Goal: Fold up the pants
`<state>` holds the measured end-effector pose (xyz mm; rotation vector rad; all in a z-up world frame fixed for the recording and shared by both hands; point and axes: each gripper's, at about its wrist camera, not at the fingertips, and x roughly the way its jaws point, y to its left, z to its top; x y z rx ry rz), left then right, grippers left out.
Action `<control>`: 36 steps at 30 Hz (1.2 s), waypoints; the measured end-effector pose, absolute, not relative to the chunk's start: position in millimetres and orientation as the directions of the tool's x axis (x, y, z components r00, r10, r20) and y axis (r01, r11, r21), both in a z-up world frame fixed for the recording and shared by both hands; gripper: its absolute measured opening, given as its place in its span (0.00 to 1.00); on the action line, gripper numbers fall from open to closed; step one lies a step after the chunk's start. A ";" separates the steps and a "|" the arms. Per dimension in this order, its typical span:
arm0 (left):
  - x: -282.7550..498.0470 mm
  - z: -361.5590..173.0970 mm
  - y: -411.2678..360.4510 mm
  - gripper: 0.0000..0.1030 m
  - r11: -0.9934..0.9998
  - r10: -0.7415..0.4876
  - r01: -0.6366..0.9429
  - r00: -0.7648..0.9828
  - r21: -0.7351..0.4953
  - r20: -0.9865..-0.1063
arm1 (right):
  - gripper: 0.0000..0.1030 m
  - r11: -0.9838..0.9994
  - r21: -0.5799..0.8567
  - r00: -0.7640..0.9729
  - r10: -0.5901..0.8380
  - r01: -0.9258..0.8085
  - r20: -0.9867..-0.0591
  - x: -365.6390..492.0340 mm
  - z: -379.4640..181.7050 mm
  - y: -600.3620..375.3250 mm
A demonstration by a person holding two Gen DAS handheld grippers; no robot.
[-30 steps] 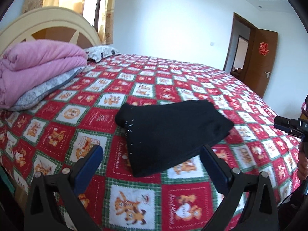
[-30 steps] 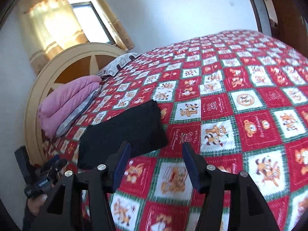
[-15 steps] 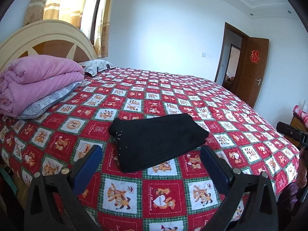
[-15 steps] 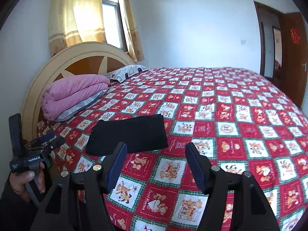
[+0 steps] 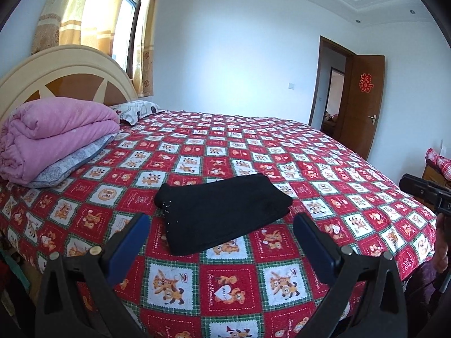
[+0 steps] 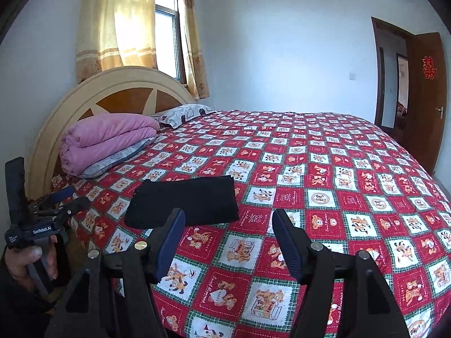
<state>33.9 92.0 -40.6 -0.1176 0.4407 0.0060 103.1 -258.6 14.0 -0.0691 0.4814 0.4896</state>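
Note:
The black pants (image 5: 222, 211) lie folded into a flat rectangle on the red patterned bedspread (image 5: 253, 152), near the bed's front edge. They also show in the right wrist view (image 6: 186, 202). My left gripper (image 5: 220, 225) is open and empty, held back from the near edge of the pants. My right gripper (image 6: 228, 219) is open and empty, held above the bedspread (image 6: 324, 169) to the right of the pants. The left gripper also shows at the left edge of the right wrist view (image 6: 60, 197).
A folded pink quilt (image 5: 53, 135) on a grey pillow and a patterned pillow (image 5: 135, 111) lie by the headboard (image 5: 64, 76). A curtained window (image 6: 166, 45) is behind it. An open brown door (image 5: 363, 104) stands at the far right.
Both grippers have drawn back and risen away from the folded pants, so more of the bed and room shows. The pants have not moved.

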 end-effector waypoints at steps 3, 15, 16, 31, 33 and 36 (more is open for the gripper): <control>31.7 -38.7 89.3 1.00 0.994 -0.016 -0.030 0.908 -0.102 -0.419 | 0.64 0.877 0.048 0.768 0.443 -0.477 -0.462 100.1 13.4 -255.2; 28.7 -33.5 83.9 1.00 0.997 -0.001 -0.028 0.913 -0.065 -0.409 | 0.64 0.861 0.019 0.756 0.457 -0.508 -0.468 89.5 9.4 -241.5; 28.5 -33.0 83.3 1.00 0.998 0.003 -0.030 0.913 -0.060 -0.408 | 0.64 0.861 0.017 0.756 0.457 -0.509 -0.468 89.1 9.4 -240.8; 23.8 -26.1 72.6 1.00 0.998 0.055 -0.052 0.921 0.017 -0.386 | 0.65 0.876 0.018 0.777 0.436 -0.481 -0.455 87.0 13.1 -252.6; 22.8 -24.4 71.7 1.00 0.998 0.061 -0.058 0.925 0.020 -0.375 | 0.65 0.878 0.016 0.781 0.433 -0.478 -0.450 86.0 14.1 -253.1; 21.4 -21.5 74.4 1.00 0.998 0.066 -0.069 0.929 0.006 -0.365 | 0.65 0.875 0.013 0.780 0.437 -0.483 -0.448 84.7 14.6 -252.0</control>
